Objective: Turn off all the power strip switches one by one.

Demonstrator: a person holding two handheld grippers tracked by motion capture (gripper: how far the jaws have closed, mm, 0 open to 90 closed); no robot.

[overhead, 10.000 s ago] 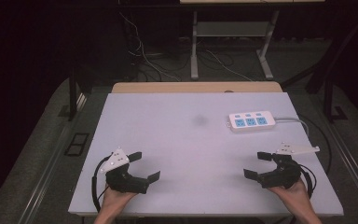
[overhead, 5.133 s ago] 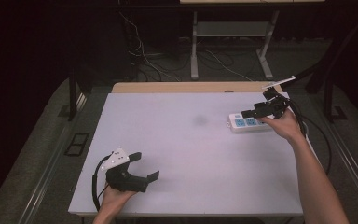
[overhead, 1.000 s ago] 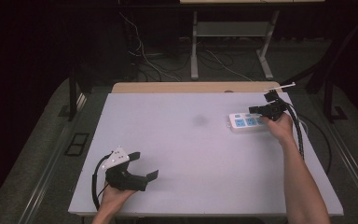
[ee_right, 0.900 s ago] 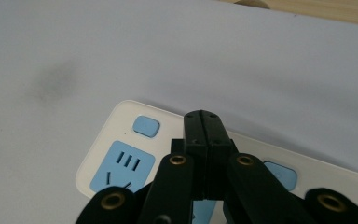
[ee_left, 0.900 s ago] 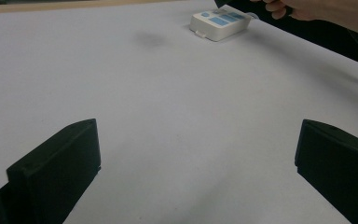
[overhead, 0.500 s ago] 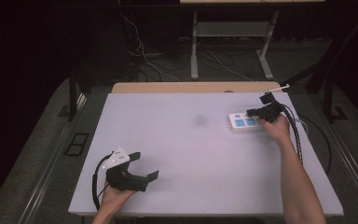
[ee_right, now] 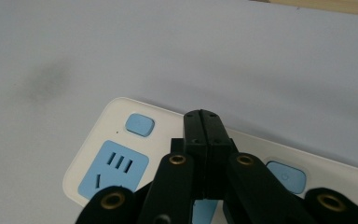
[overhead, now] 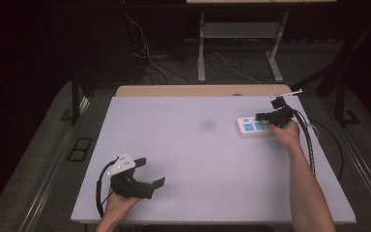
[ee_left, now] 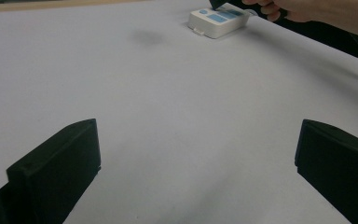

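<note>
A white power strip (overhead: 254, 127) with blue sockets and blue switch buttons lies at the far right of the white table (overhead: 188, 164). My right gripper (overhead: 263, 116) hovers just over it, shut, jaws pressed together with nothing between them. In the right gripper view the joined tips (ee_right: 206, 122) sit over the power strip (ee_right: 121, 140), between two blue buttons; whether they touch it I cannot tell. My left gripper (overhead: 147, 175) rests near the table's front left edge, open and holding nothing. The left gripper view has its jaws wide apart over bare table, the power strip (ee_left: 216, 21) far off.
The strip's cable (overhead: 331, 145) curls off the table's right side. A dark smudge (overhead: 206, 124) marks the tabletop left of the strip. Beyond the table's far wooden edge (overhead: 193, 90) stand metal desk legs (overhead: 201, 53) and loose cables on the floor.
Ten seconds ago the right gripper lay open at the front right; it has since travelled to the power strip. Over the last second it edged slightly left over it. The left gripper stayed put.
</note>
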